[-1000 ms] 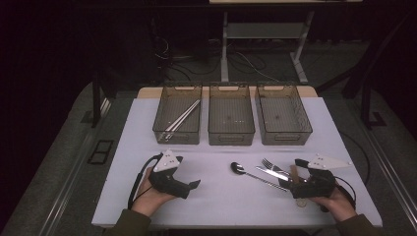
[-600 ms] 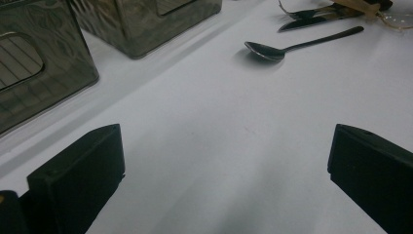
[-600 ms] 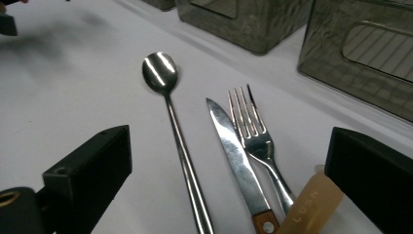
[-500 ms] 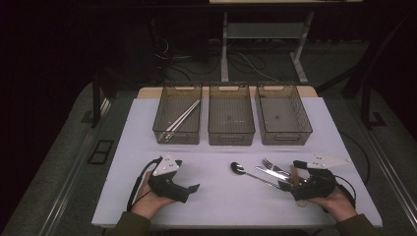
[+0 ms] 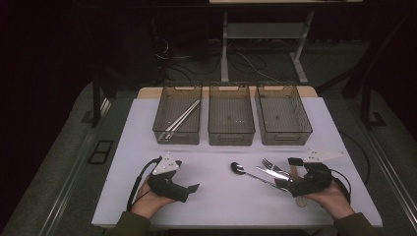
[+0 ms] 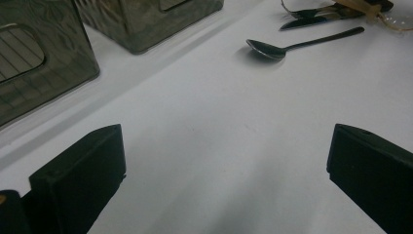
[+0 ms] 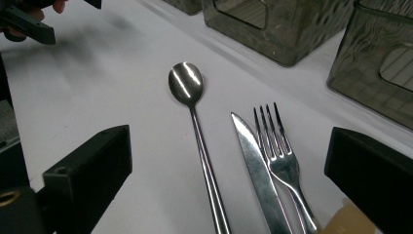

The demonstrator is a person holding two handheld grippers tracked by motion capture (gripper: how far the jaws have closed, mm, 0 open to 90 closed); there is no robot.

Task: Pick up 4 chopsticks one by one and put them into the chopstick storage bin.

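One shiny metal spoon (image 7: 187, 85), one knife (image 7: 253, 165) and one fork (image 7: 280, 151) are seen near the worktop's (image 5: 216, 196) front right corner, between the right gripper's (image 5: 291, 184) spread jaws. Three ribbed translucent bins (image 5: 231, 120) are lined along the rear edge. The left gripper's (image 5: 189, 189) jaws are also spread.

No readable text, label, brand, number or sign on any surface in view.

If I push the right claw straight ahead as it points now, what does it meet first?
Probably the cutlery: the spoon, knife and fork lie between the open right claw jaws, handles nearest. Which comes first is unclear.
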